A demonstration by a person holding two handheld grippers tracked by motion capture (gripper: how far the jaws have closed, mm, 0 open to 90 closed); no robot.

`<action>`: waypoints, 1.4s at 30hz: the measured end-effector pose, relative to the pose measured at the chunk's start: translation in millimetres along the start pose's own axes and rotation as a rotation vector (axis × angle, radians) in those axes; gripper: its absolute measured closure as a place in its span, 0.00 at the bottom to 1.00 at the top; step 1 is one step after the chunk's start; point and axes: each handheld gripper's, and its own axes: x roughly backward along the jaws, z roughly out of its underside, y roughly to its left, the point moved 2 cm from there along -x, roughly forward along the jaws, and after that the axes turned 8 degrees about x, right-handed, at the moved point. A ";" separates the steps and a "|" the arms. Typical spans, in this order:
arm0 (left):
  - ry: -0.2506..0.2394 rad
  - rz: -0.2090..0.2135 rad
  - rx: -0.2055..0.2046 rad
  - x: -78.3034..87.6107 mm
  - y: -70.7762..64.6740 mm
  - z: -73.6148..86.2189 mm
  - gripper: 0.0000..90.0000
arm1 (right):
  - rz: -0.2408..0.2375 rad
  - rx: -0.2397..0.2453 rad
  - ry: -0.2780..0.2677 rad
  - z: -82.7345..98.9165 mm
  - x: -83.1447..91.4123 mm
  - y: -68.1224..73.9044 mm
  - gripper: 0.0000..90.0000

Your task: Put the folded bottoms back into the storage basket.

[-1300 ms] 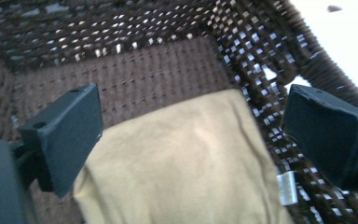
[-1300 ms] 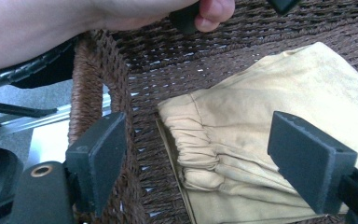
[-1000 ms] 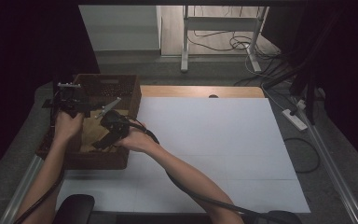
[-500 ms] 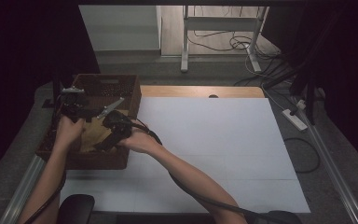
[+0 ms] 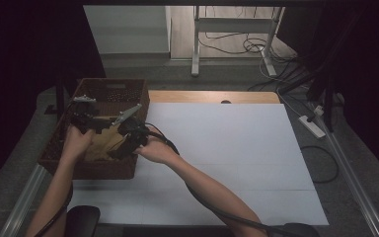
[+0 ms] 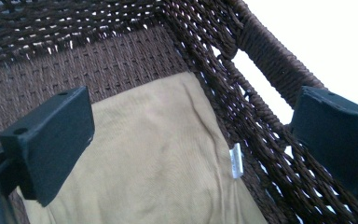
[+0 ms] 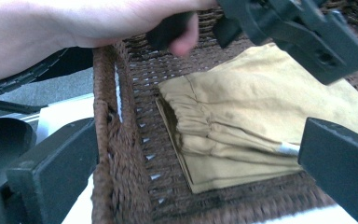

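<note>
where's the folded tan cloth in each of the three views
High view: tan cloth at left, inside the basket, between the two grippers.
Left gripper view: cloth at centre and bottom, on the basket floor.
Right gripper view: cloth right of centre.
Shared landmark: the dark woven basket wall.

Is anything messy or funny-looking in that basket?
Nothing stands out. The folded tan cloth lies flat on the bottom of the woven basket, with a little white tag peeking out at its edge.
</note>
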 end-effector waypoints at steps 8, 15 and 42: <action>0.016 0.014 0.008 1.0 -7.4 -0.6 0.02 | 0.033 -0.013 0.009 12.2 16.2 -0.4 0.00; 0.016 0.024 0.016 4.0 -17.4 -1.6 0.02 | 0.037 -0.020 0.008 21.1 29.7 3.2 0.00; 0.023 0.051 0.011 29.6 -47.5 13.8 0.02 | 0.072 -0.073 0.024 69.6 76.7 4.2 0.00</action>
